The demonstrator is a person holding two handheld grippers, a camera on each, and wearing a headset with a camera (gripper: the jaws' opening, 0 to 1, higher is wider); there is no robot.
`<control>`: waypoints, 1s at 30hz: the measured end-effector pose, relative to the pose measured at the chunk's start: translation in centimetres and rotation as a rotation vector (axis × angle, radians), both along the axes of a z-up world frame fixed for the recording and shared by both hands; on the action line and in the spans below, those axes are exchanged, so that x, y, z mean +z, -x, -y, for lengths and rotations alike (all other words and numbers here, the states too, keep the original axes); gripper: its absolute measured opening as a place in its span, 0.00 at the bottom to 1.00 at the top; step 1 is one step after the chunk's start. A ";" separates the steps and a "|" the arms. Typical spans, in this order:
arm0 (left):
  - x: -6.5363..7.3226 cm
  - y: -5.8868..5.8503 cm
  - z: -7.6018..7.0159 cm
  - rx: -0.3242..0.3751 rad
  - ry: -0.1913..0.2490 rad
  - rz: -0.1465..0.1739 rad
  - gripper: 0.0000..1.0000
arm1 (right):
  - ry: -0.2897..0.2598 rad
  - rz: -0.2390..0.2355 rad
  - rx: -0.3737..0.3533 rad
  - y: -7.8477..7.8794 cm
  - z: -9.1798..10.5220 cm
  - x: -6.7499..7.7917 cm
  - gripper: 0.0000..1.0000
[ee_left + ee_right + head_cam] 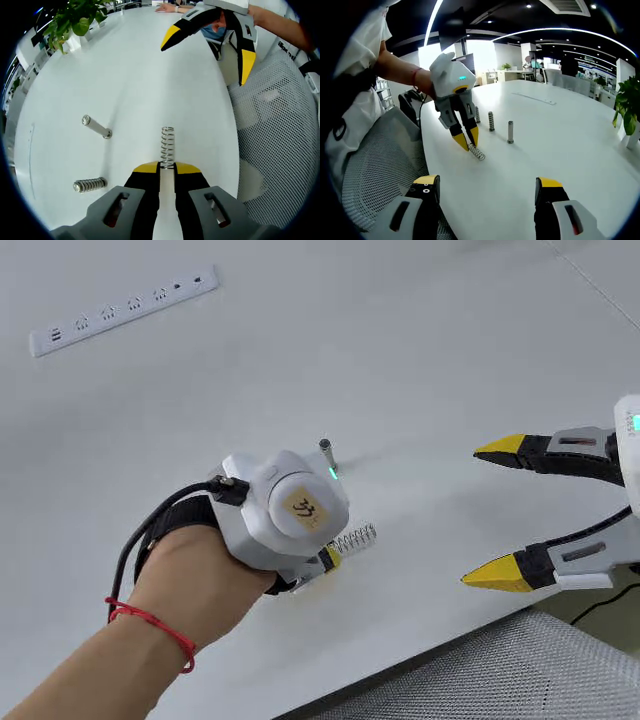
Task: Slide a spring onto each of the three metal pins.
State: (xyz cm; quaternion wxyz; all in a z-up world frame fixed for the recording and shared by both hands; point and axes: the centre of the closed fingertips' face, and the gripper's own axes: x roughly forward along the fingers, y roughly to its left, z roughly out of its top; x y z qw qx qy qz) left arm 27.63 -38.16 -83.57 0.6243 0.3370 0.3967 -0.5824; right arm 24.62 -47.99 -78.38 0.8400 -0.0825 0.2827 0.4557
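Observation:
My left gripper (330,558) is shut on one end of a small metal spring (356,537), which lies low over the white table. The spring (167,144) sticks out straight ahead of the closed jaws (167,166). A bare metal pin (96,126) stands to the left of it, and a second pin (90,185) carries a spring. In the right gripper view the left gripper (468,138) holds the spring (477,152) in front of the bare pin (510,132), the sprung pin (491,121) and a third pin (477,114). My right gripper (497,510) hangs open and empty at the right.
A white power strip (120,310) lies at the far left of the table (400,340). A grey mesh chair (500,670) sits past the table's near edge. A green plant (75,20) stands at the far end.

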 end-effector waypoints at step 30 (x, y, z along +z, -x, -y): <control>9.3 0.8 -0.6 0.119 0.385 0.005 0.06 | -0.014 0.062 0.215 -1.8 -5.5 7.9 0.58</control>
